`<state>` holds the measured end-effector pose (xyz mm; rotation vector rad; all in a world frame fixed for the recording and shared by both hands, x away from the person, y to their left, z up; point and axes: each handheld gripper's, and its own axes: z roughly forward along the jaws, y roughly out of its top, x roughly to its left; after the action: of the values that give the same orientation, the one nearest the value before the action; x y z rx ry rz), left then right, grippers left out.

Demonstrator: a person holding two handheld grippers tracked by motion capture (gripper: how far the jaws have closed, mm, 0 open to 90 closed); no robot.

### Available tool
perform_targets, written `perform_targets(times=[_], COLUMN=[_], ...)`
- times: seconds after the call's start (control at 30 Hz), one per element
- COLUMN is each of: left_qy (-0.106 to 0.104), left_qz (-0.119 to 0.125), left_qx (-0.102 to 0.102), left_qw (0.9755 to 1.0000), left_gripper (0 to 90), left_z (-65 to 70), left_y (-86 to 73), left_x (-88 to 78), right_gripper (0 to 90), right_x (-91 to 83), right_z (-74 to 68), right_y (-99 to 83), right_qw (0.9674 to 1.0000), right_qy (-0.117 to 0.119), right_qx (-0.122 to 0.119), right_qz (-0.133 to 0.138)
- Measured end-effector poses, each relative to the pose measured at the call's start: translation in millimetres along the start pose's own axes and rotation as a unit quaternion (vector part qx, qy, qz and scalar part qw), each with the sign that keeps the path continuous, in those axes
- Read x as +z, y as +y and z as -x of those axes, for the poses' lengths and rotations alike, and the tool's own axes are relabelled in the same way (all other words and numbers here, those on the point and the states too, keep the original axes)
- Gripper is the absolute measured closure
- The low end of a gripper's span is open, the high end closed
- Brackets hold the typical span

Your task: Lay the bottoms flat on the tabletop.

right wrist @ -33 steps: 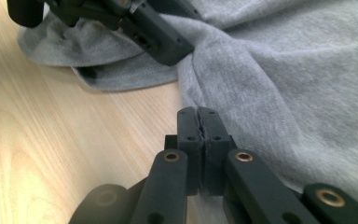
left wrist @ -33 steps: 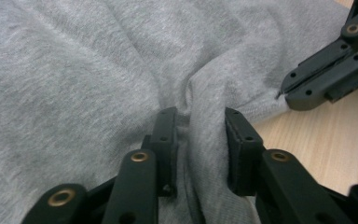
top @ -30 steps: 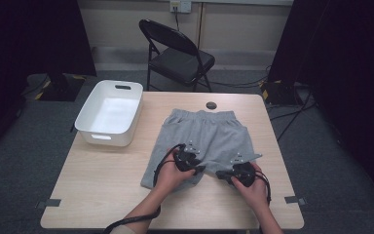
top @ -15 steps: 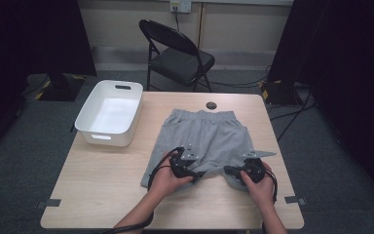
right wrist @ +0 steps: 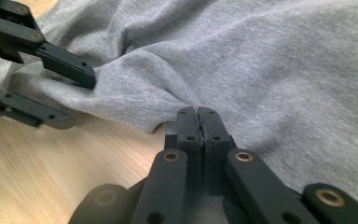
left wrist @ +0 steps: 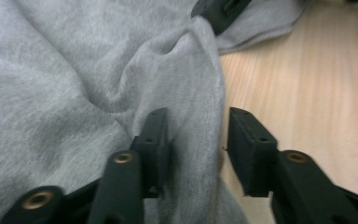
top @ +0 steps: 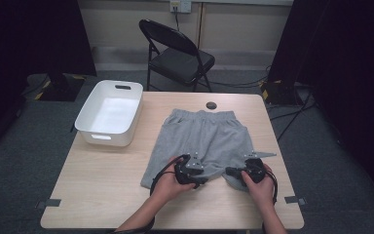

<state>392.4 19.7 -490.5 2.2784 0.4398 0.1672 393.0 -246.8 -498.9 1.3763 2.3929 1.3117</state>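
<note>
The right gripper [top: 233, 171] has slid toward the table's right edge, seemingly pinching the grey shorts [top: 202, 139]; the left gripper [left wrist: 196, 140], jaws just closing, straddles a hem fold.

No legible text or labels; far objects perhaps too small.

Black tongs [top: 213, 176] w/ brass rivets, grey plates, cables.

Bare table [top: 92, 195] lies free left of the shorts [top: 199, 139] — white bin [top: 109, 113] blocks the far-left corner.
</note>
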Motion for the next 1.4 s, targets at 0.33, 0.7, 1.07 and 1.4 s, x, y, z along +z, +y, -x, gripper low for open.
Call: perform_targets(times=[0.33, 0.7, 1.07, 1.4], left_qy=[-0.015, 0.014, 0.013, 0.004], left_qz=[0.016, 0.013, 0.008, 0.018], left_qx=[-0.091, -0.114, -0.077, -0.077], left_qw=[0.9956, 0.9933, 0.9969, 0.9969], left_gripper=[88.4, 82.5, 67.7, 72.1], left_z=[-16.3, -23.5, -11.9, -8.7], left_y=[2.3, -4.0, 2.1, -0.3], left_x=[-7.6, -2.4, -7.9, -11.5], right_gripper=[88.5, 65.8, 57.4, 57.5], right_x=[-0.5, -6.4, -12.4, -10.8], right_z=[-0.5, -0.2, 7.5, 7.1], right_y=[-0.1, 1.9, 0.1, -0.7], right_qw=[1.0000, 0.9999, 0.9985, 0.9984], right_qy=[-0.002, -0.012, -0.049, -0.052], right_qx=[-0.006, -0.011, -0.013, -0.017], right_qz=[-0.002, 0.004, 0.018, 0.012])
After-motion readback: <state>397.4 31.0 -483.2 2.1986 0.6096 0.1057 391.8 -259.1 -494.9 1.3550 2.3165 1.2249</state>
